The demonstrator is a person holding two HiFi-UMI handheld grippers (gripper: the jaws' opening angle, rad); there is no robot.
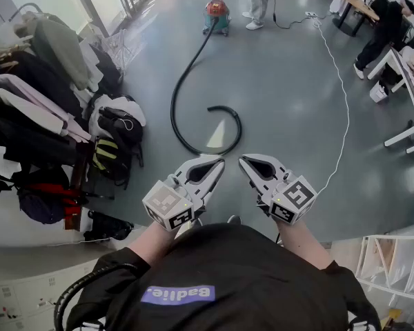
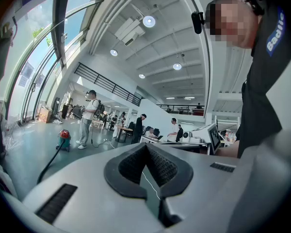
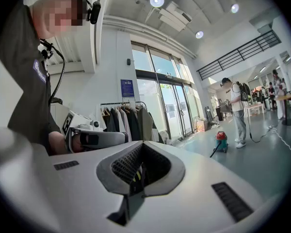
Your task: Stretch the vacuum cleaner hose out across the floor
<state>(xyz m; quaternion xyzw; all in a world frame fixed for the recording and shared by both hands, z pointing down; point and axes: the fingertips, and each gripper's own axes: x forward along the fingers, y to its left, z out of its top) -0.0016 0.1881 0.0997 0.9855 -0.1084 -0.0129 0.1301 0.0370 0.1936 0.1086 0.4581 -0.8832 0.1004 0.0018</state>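
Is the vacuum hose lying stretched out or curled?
Curled. From the vacuum cleaner the hose sweeps round into a hook on the floor, its free end turned back inward.

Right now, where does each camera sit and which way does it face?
Head view: on the person's head, facing forward and steeply down at the floor, hose and vacuum; shows left gripper, right gripper, forearms, shirt.
Left gripper view: on the left gripper, level along its shut jaws toward vacuum and desks; the shirt fills the right edge.
Right gripper view: on the right gripper, level along its shut jaws toward the rack; shows shirt and left gripper.
Shared: all three see the vacuum; both gripper views see the standing person beside it.
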